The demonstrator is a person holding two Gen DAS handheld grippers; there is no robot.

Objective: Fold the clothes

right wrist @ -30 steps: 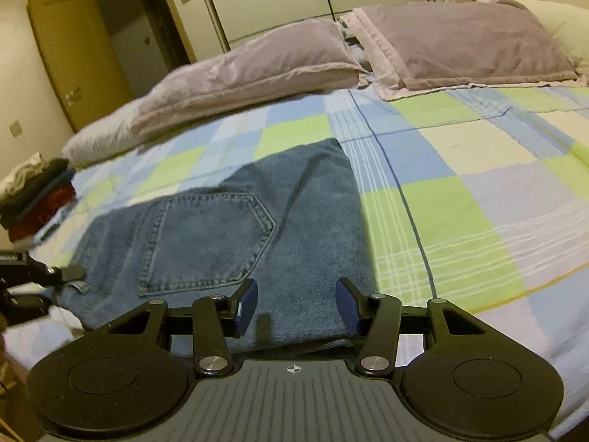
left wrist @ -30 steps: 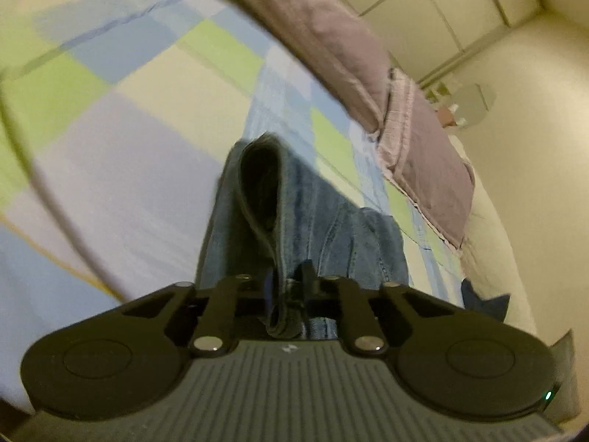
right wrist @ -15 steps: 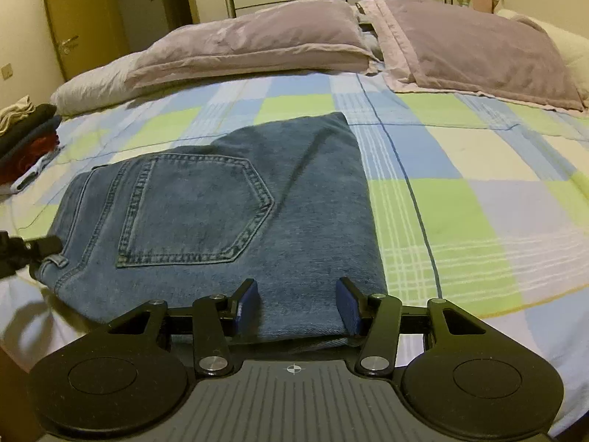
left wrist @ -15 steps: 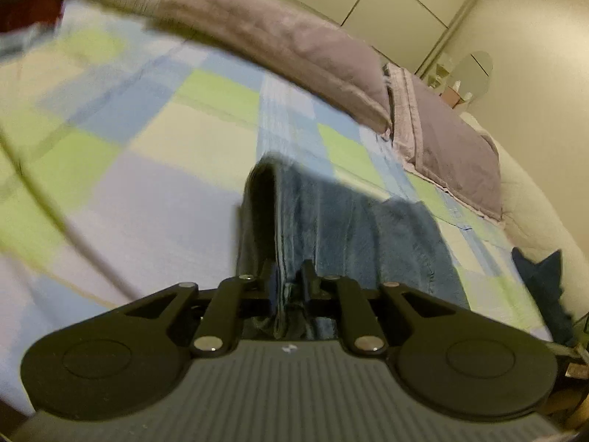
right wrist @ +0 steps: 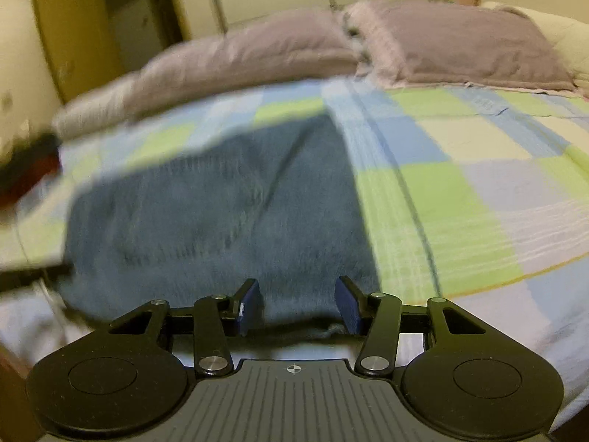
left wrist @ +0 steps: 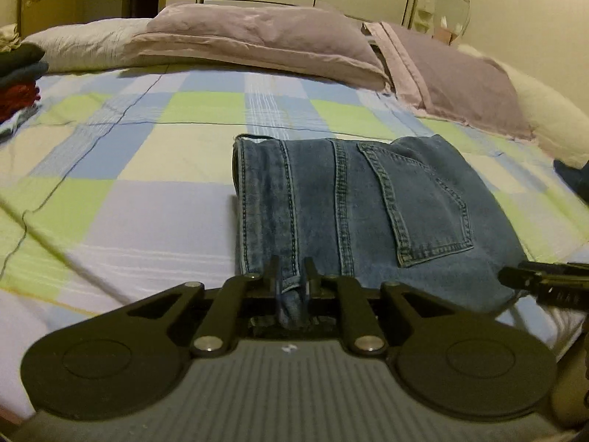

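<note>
Left wrist view: folded jeans (left wrist: 368, 213) flat on checked bedspread (left wrist: 147, 184), back pocket (left wrist: 423, 202) up. Left gripper (left wrist: 291, 280) fingers clamped on a denim fold at jeans' near edge. 2 mauve pillows (left wrist: 257, 40) beyond jeans, at bed head. Clothes stack (left wrist: 18, 81) far left of jeans. Right gripper tip (left wrist: 545, 283) just right of jeans' near corner.

Right wrist view (blurred): right gripper (right wrist: 298, 304) fingers apart, at jeans' (right wrist: 221, 213) near edge w/ nothing gripped; bedspread (right wrist: 460, 184) to right of jeans.

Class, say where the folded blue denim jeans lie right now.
In the left wrist view, the folded blue denim jeans lie flat on the checked bedspread, right of centre, near edge gripped by the left gripper.
</note>
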